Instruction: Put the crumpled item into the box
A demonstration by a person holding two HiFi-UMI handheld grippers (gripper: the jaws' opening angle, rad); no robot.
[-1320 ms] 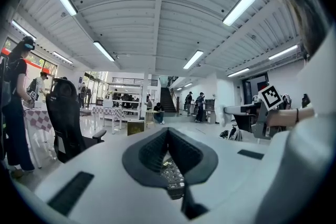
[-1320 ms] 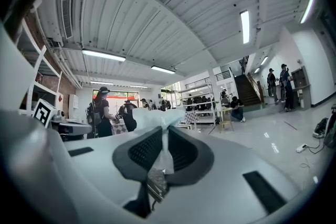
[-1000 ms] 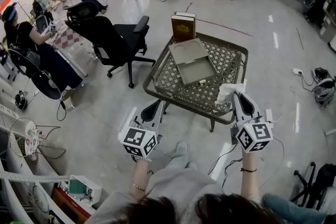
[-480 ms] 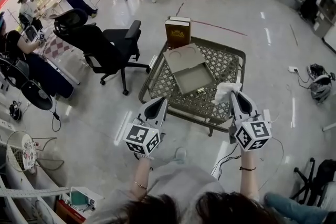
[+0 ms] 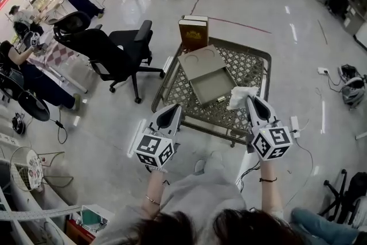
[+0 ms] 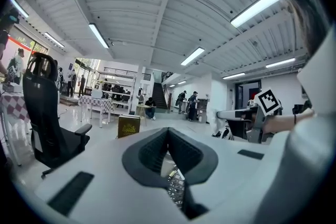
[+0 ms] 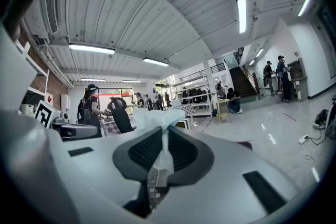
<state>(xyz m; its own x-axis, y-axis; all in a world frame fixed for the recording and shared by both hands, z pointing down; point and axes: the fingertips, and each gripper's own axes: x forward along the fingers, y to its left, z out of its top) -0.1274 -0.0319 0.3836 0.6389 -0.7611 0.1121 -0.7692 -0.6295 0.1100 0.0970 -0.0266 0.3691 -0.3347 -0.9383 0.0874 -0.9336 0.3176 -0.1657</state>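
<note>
A crumpled white paper item sticks out of my right gripper, which is shut on it above the near right part of the lattice table. In the right gripper view the white paper is pinched between the dark pads. The open grey box lies in the table's middle, its lid folded back behind it; it is just left of and beyond the held paper. My left gripper hovers at the table's near left edge, shut and holding nothing.
A brown book-like case stands at the table's far edge. A black office chair is on the floor to the left. Cables and a power strip lie on the floor at the right. People sit and stand at the far left and back.
Both grippers have moved forward toward the table. The right one, still holding the paper, is now over the table's near edge and closer to the box.
</note>
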